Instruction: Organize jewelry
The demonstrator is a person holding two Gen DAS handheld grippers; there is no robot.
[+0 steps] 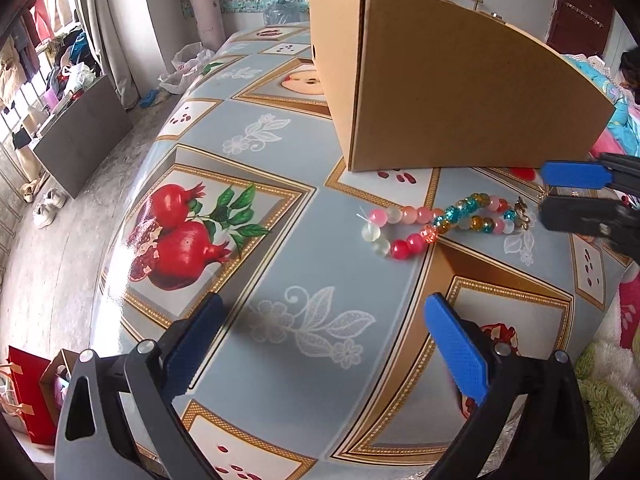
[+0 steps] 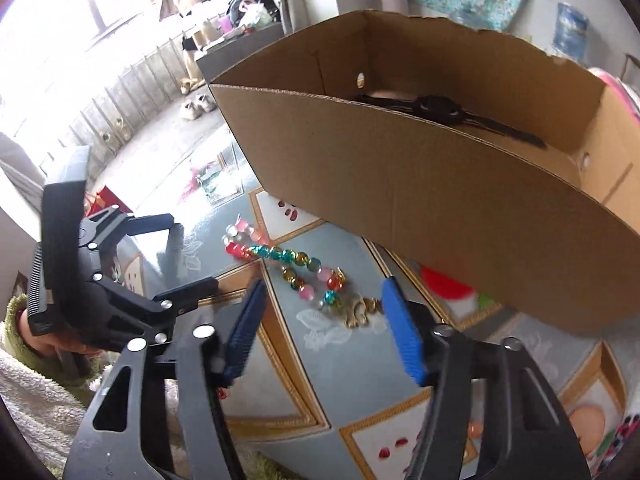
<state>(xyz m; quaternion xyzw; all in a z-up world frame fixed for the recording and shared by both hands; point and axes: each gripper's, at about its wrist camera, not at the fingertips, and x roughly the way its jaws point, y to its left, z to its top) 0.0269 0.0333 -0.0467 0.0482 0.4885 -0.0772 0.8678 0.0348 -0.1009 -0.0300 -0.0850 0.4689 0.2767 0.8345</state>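
Note:
A beaded bracelet (image 1: pixel 436 222) of pink, red, clear and teal beads with a gold charm lies on the patterned tablecloth in front of a cardboard box (image 1: pixel 452 88). In the right wrist view the bracelet (image 2: pixel 296 268) runs up to the gold charm (image 2: pixel 360 310), which lies between my open right fingers. My right gripper (image 2: pixel 320 316) is open and empty, just above the charm end; it also shows in the left wrist view (image 1: pixel 542 196). My left gripper (image 1: pixel 320 344) is open and empty, hovering over the table short of the bracelet. A black watch (image 2: pixel 436 110) lies inside the box (image 2: pixel 440 184).
The table (image 1: pixel 280 248) carries a pomegranate-print cloth. The box stands behind the bracelet, open at the top. The table's left edge drops to the floor, with shoes (image 1: pixel 48 204) and a red bag (image 1: pixel 28 392) below. A green fleece (image 1: pixel 604 392) lies at the right.

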